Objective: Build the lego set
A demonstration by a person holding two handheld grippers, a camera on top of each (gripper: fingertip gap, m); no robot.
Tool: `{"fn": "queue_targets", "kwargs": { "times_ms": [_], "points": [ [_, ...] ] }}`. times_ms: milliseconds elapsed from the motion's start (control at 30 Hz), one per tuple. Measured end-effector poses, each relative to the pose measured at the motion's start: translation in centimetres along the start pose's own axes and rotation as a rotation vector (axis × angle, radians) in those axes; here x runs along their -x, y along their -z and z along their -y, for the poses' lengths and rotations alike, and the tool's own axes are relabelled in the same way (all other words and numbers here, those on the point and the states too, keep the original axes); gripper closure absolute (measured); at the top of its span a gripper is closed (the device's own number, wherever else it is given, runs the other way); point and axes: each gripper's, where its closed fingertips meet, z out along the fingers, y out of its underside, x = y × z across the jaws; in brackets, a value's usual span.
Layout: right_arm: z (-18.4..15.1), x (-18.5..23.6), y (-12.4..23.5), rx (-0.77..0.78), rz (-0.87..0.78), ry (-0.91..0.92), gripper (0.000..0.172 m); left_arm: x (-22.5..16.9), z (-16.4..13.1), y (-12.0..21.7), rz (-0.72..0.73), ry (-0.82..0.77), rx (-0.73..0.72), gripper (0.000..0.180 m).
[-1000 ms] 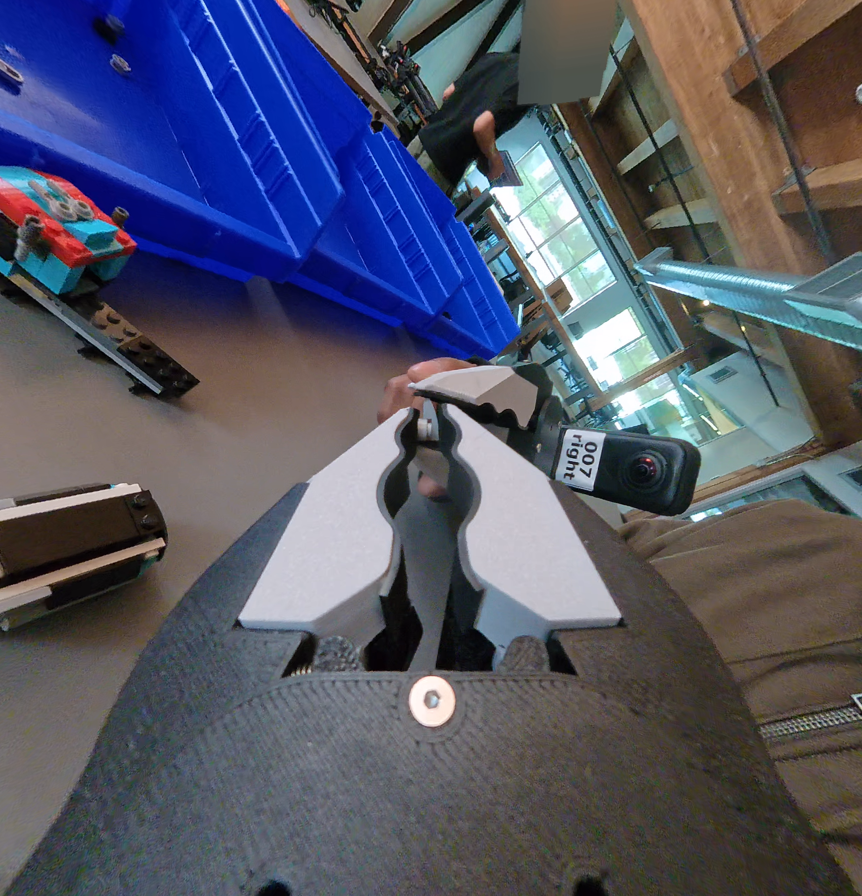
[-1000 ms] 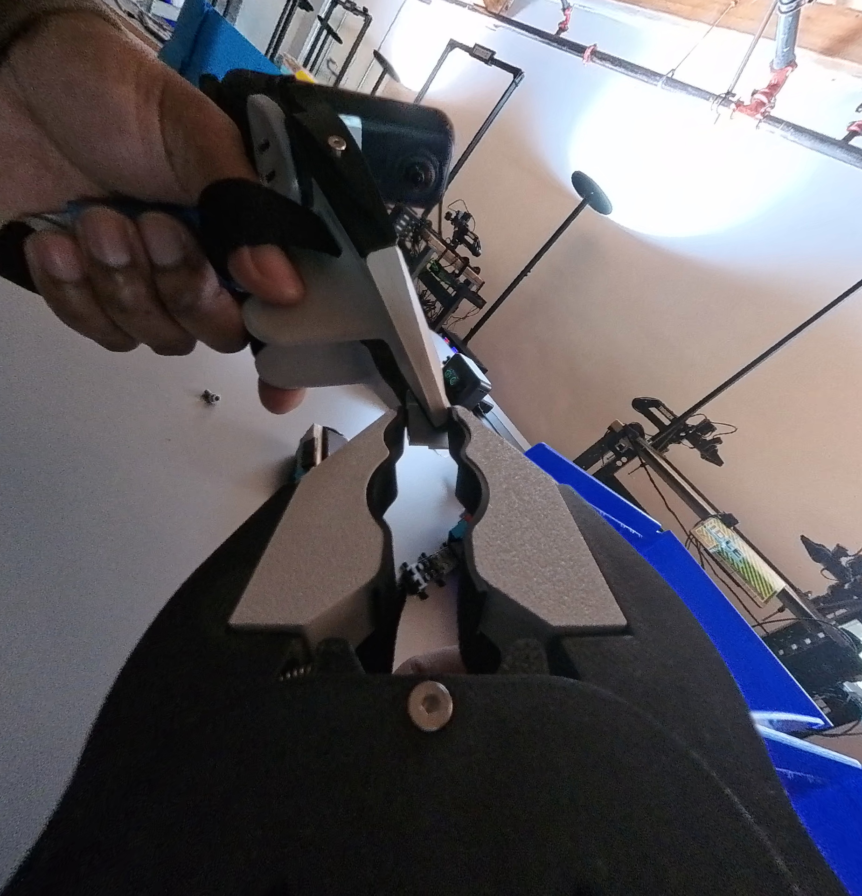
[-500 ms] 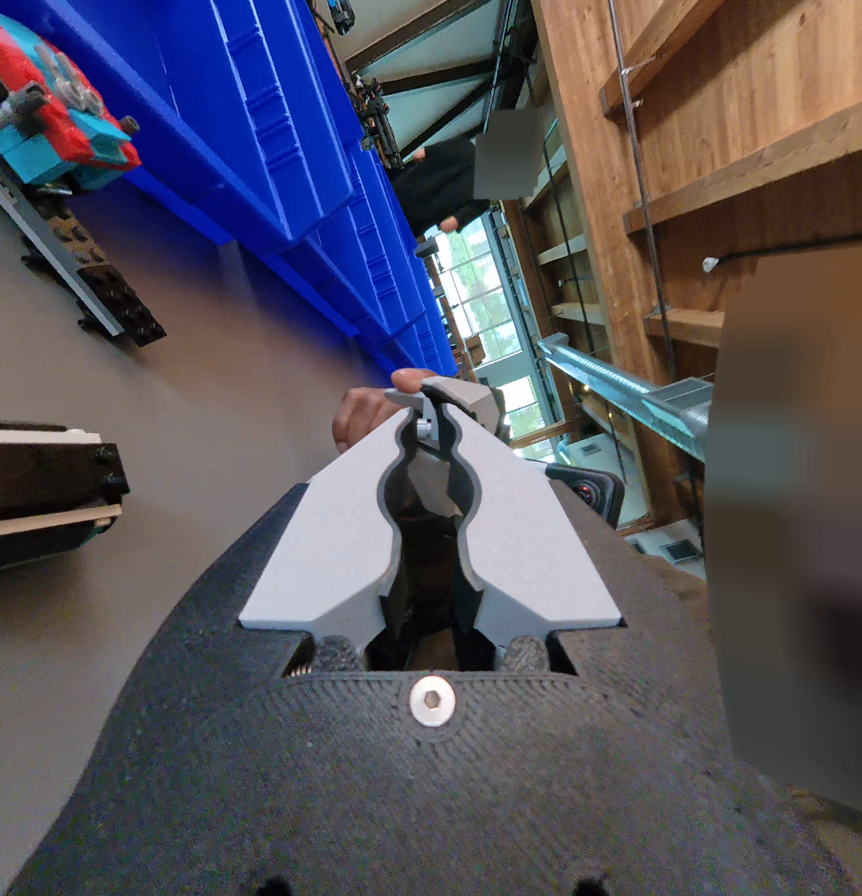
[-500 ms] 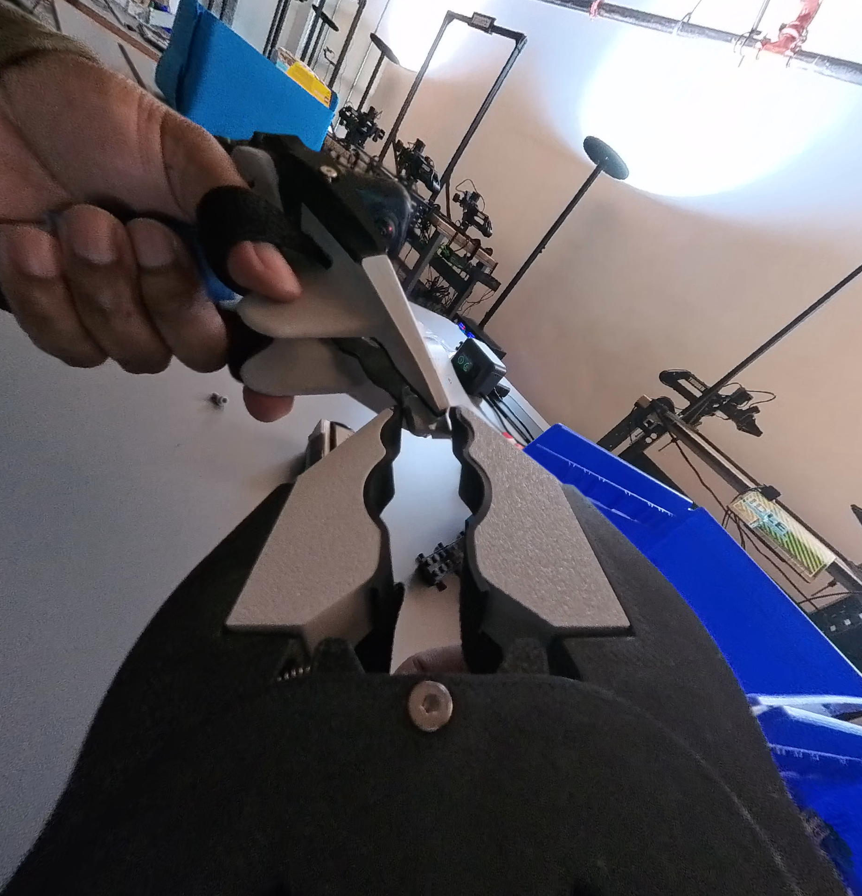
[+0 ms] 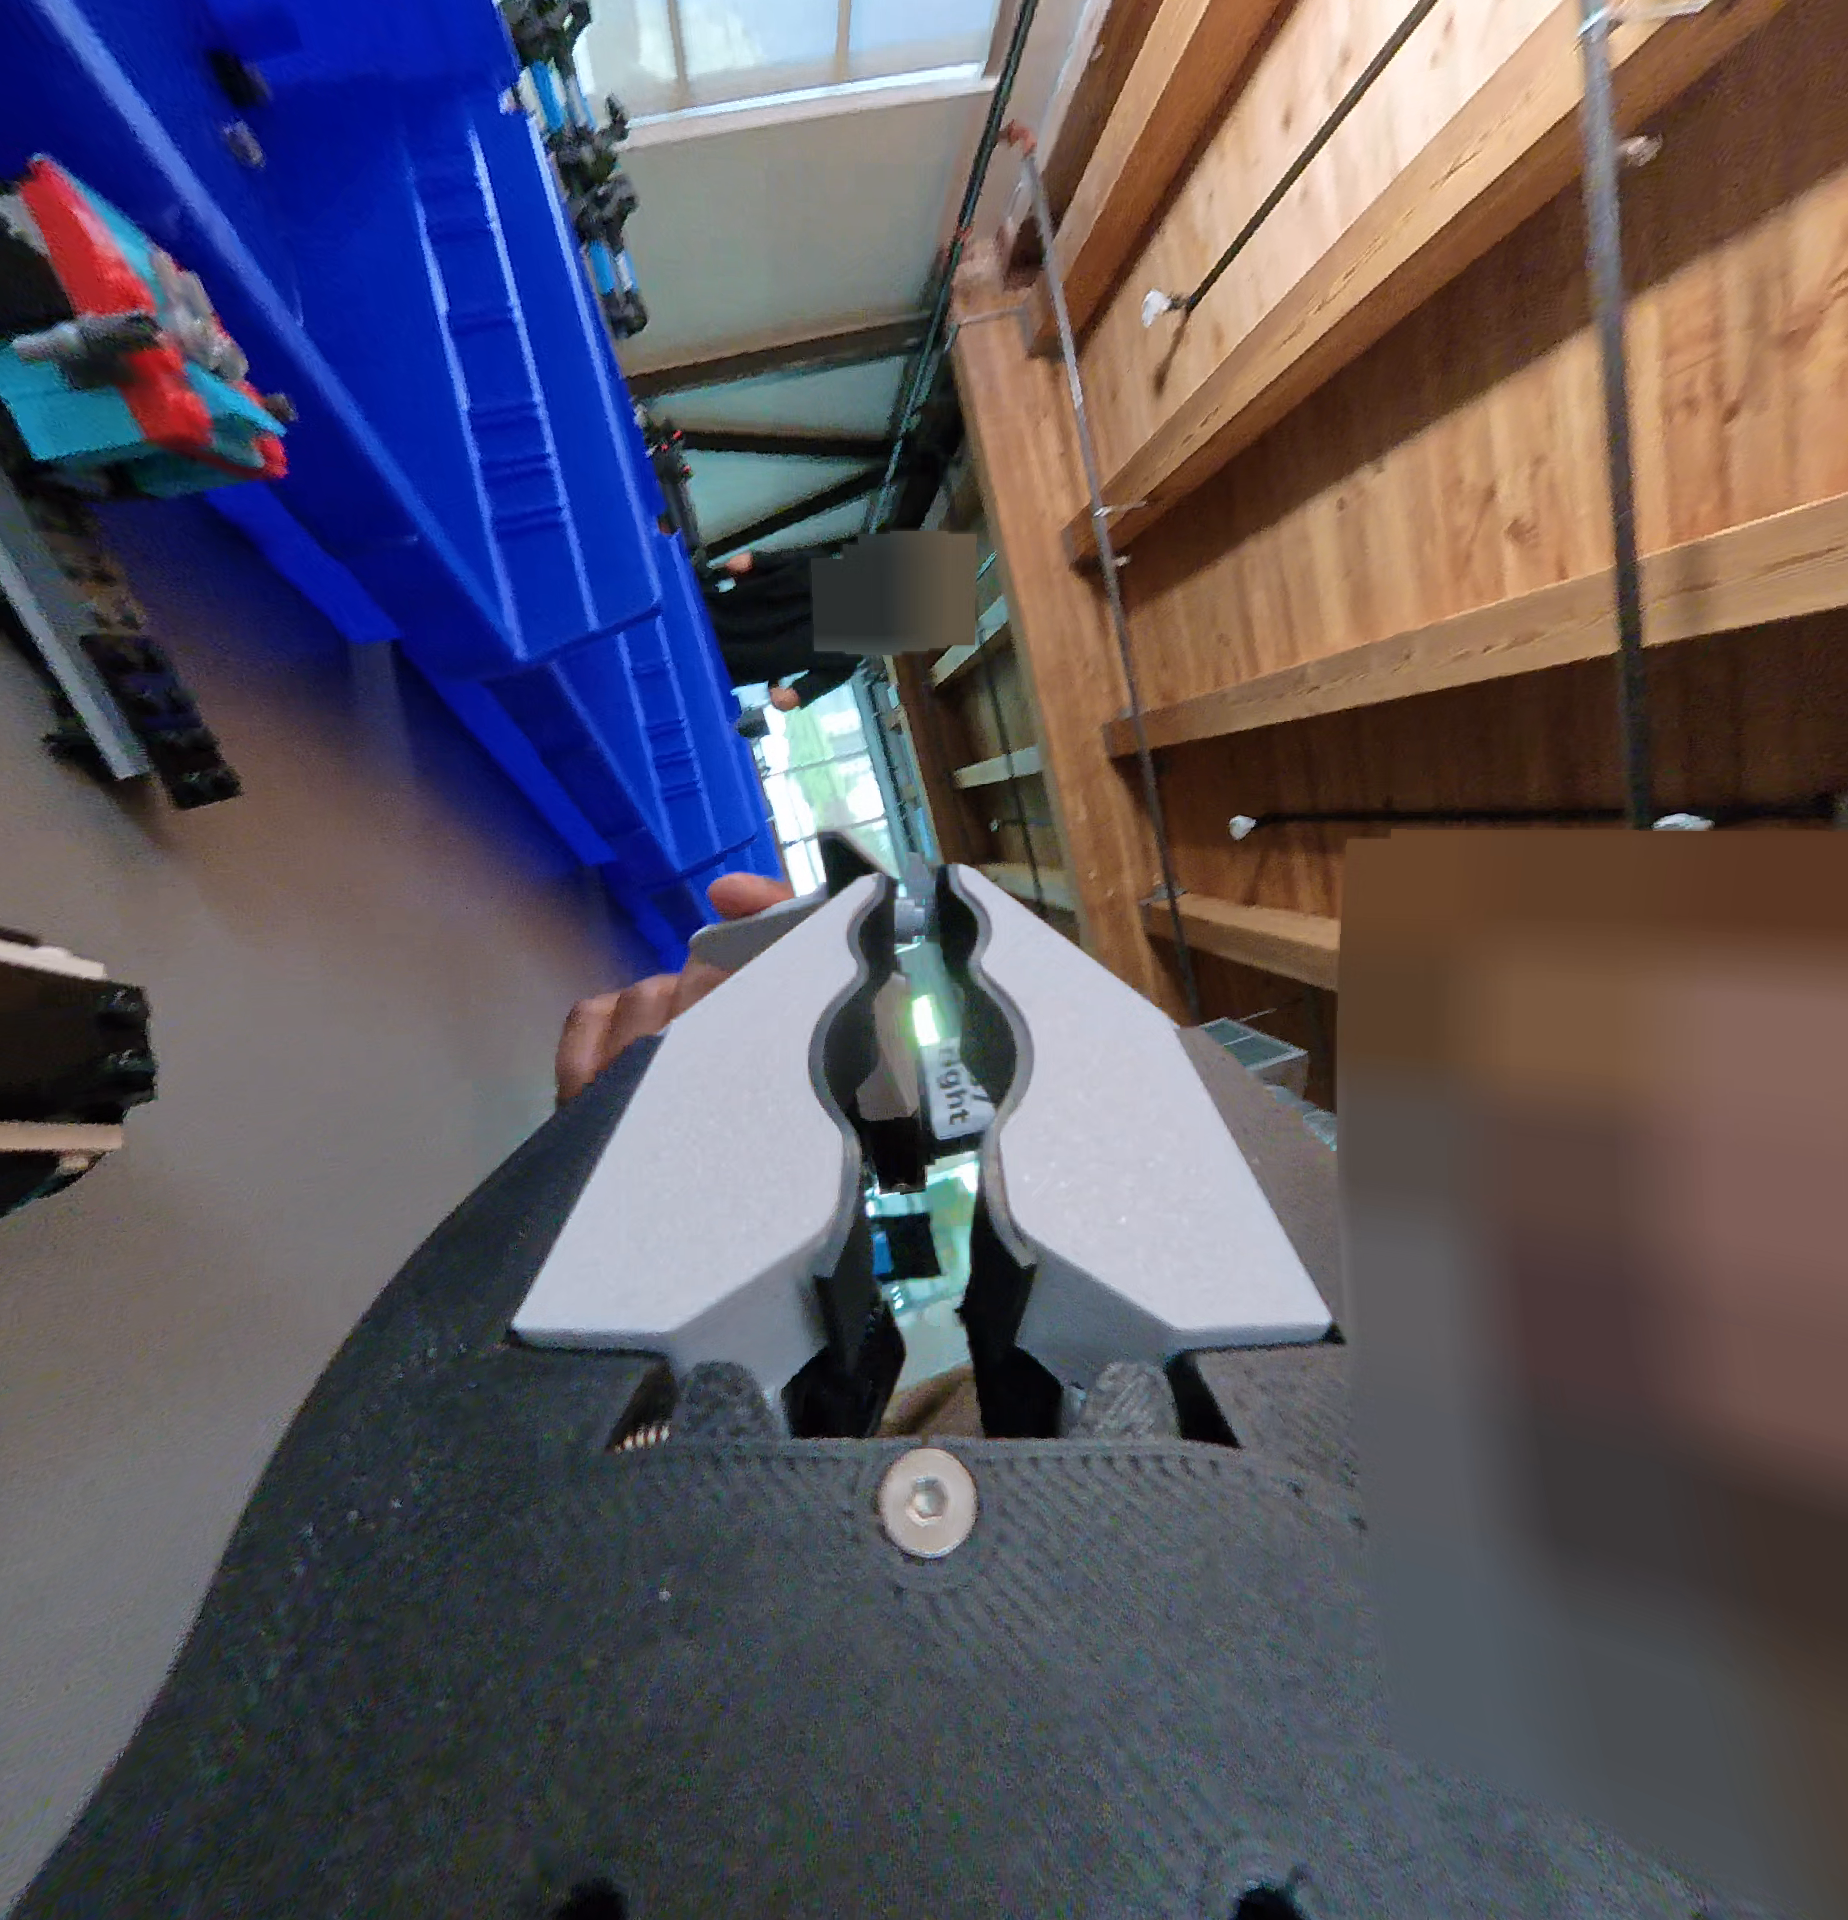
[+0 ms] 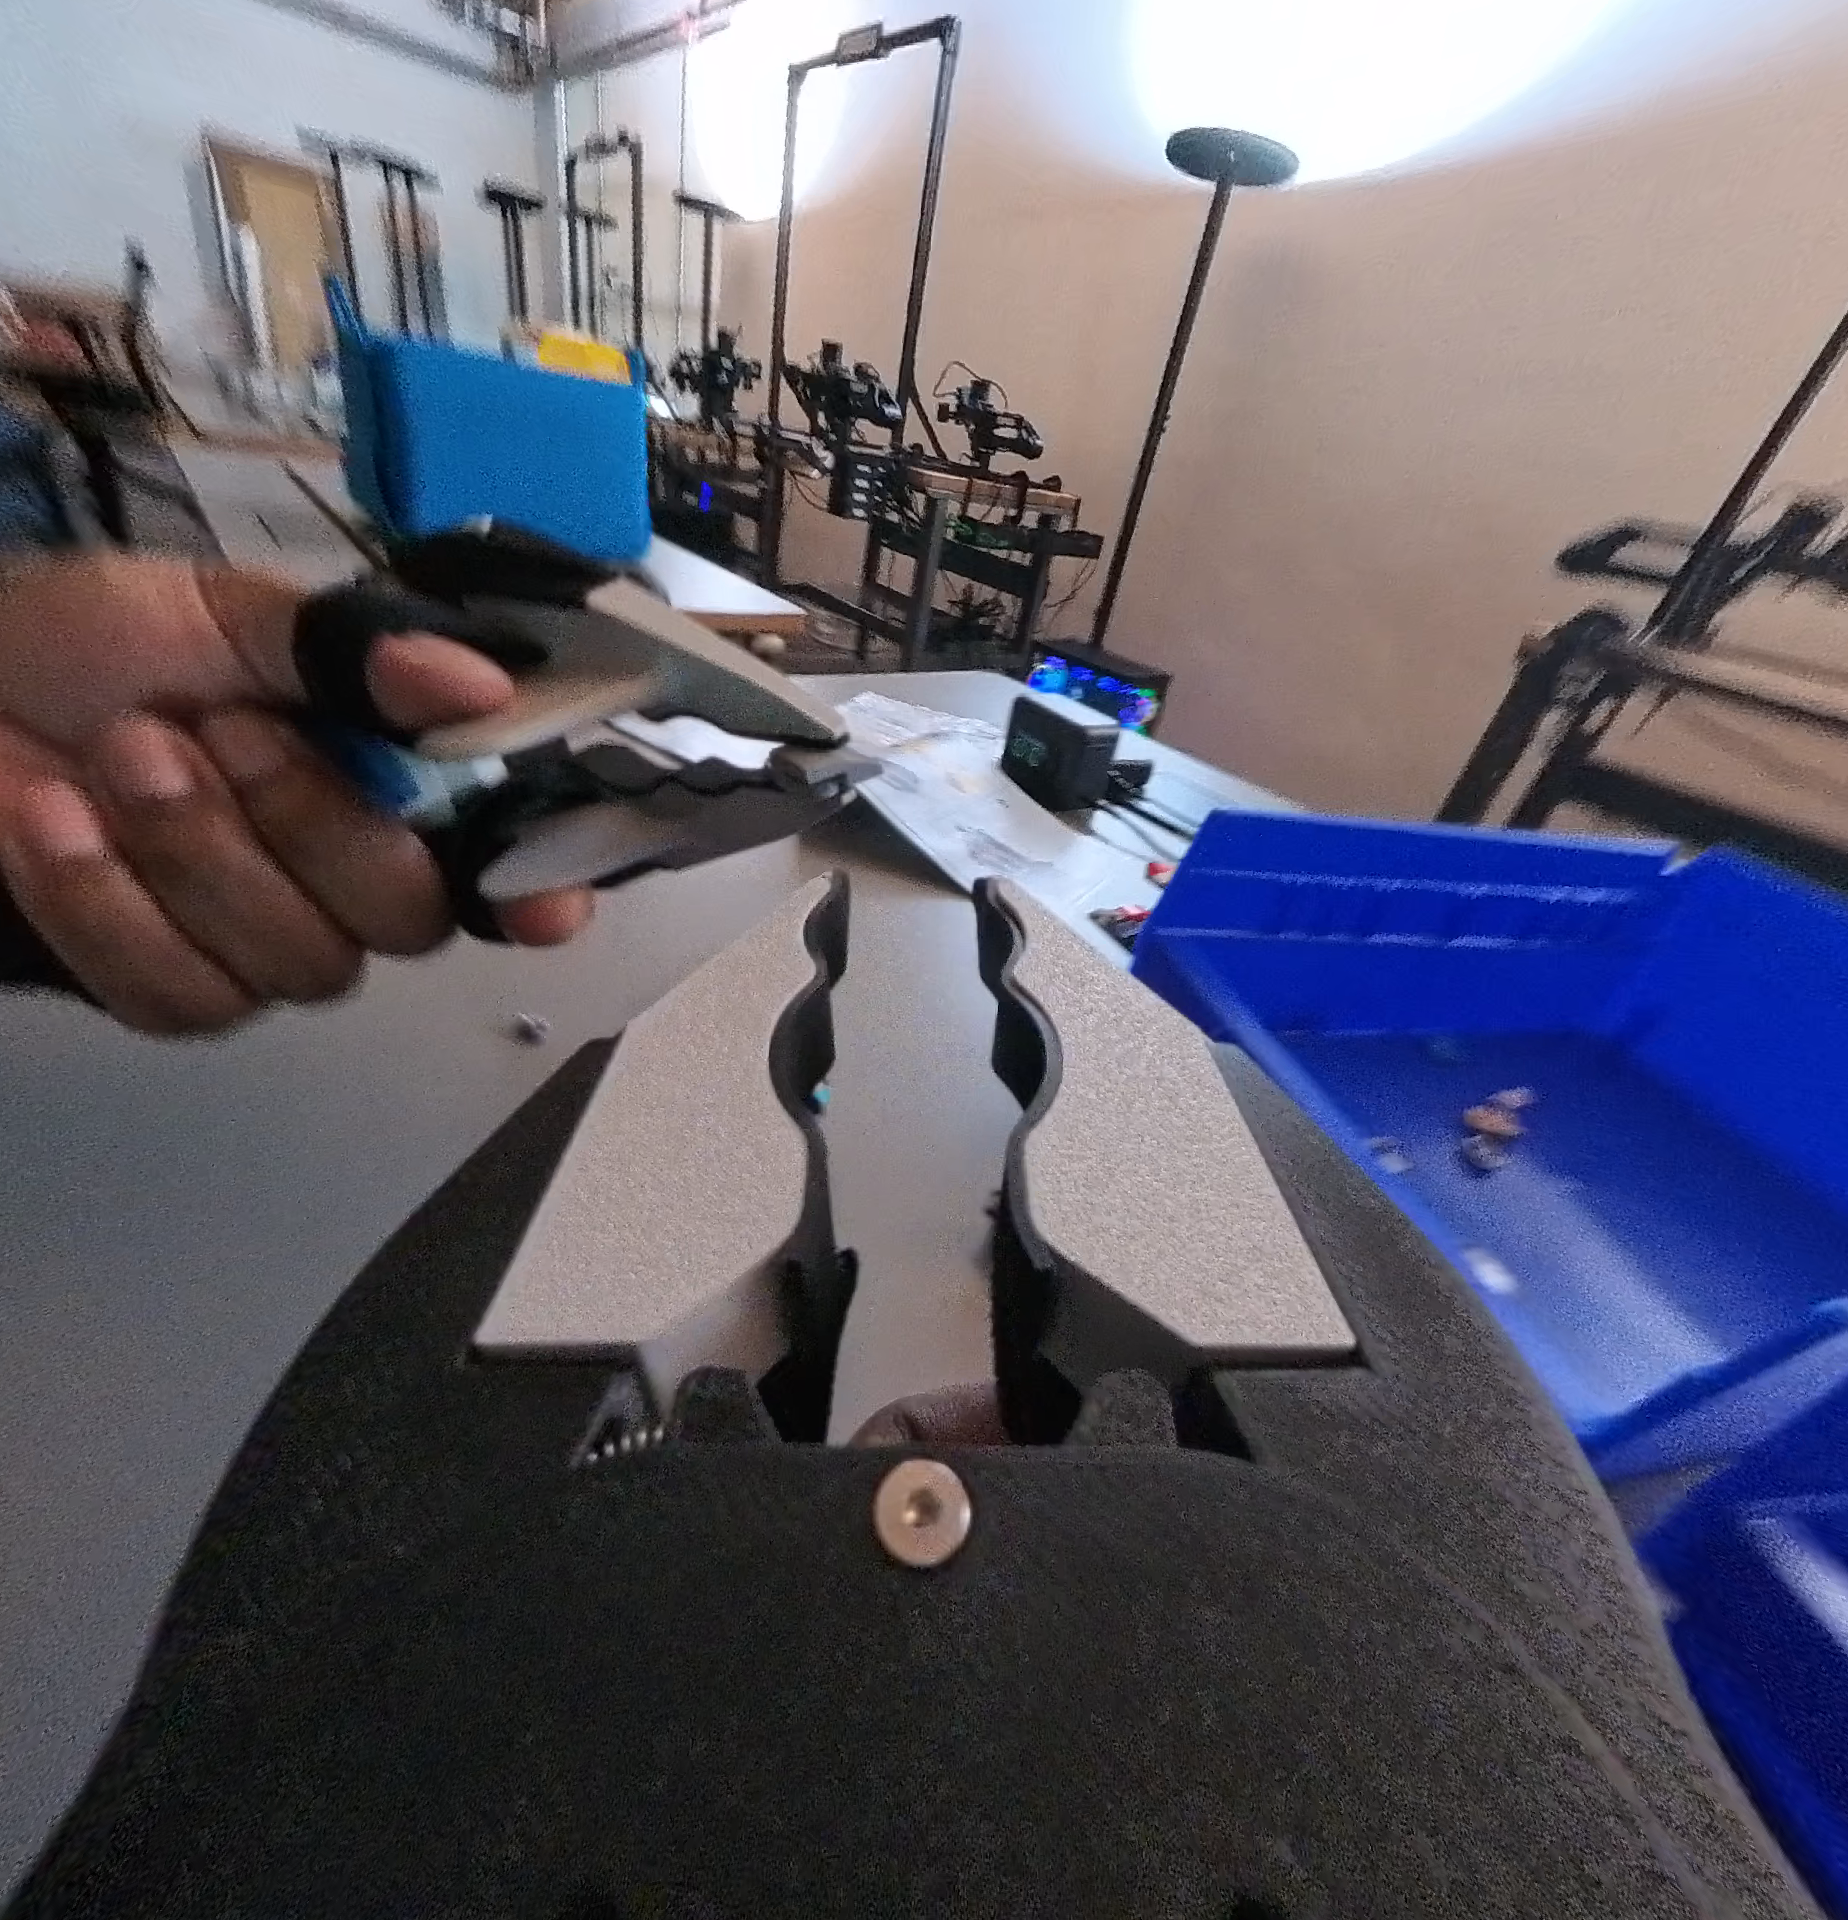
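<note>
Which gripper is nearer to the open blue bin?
Right. The right gripper hangs beside the blue bin, jaws open and empty. The left gripper is farther, across the table.

Wood-plank wall (image 5: 1419, 468) with wooden shelves (image 5: 1522, 623) and metal rods; windows (image 5: 826, 790) beyond (daylight). Opposite side: beige wall (image 6: 1419, 468), bright light patch (image 6: 1419, 73), black floor lamp (image 6: 1226, 166), equipment racks (image 6: 899, 499), grey worktop (image 6: 172, 1195).
</note>
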Motion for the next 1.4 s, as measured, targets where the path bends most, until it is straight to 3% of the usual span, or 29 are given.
{"fn": "queue_targets", "kwargs": {
  "times_ms": [167,333,400,567,667,1000,1400],
  "points": [
    [1.8,0.9,-0.2,-0.083,0.149,-0.462,0.147,-1.4,0.8,0.4,-0.125,0.026,-0.063,0.172],
    [2.7,1.2,-0.5,-0.090,0.199,-0.660,0.147,-1.8,0.6,0.4,-0.149,-0.039,-0.060,0.173],
    [3.1,1.0,-0.5,-0.104,0.208,-0.680,0.147,-2.0,0.3,0.2,-0.093,-0.159,-0.033,0.173],
    [3.9,1.4,-0.2,-0.147,0.302,-0.761,0.148,-3.6,-0.9,-0.3,0.059,-0.646,0.067,0.173],
    [4.3,1.9,0.3,-0.180,0.376,-0.803,0.151,-4.1,-1.5,-0.4,0.094,-0.805,0.097,0.172],
    [5.3,3.8,1.6,-0.250,0.557,-0.770,0.158,-4.9,-3.9,-0.6,0.011,-0.988,0.162,0.172],
    [5.6,5.3,2.1,-0.294,0.623,-0.703,0.163,-5.5,-5.1,0.5,-0.093,-1.008,0.222,0.170]
  ]
}}
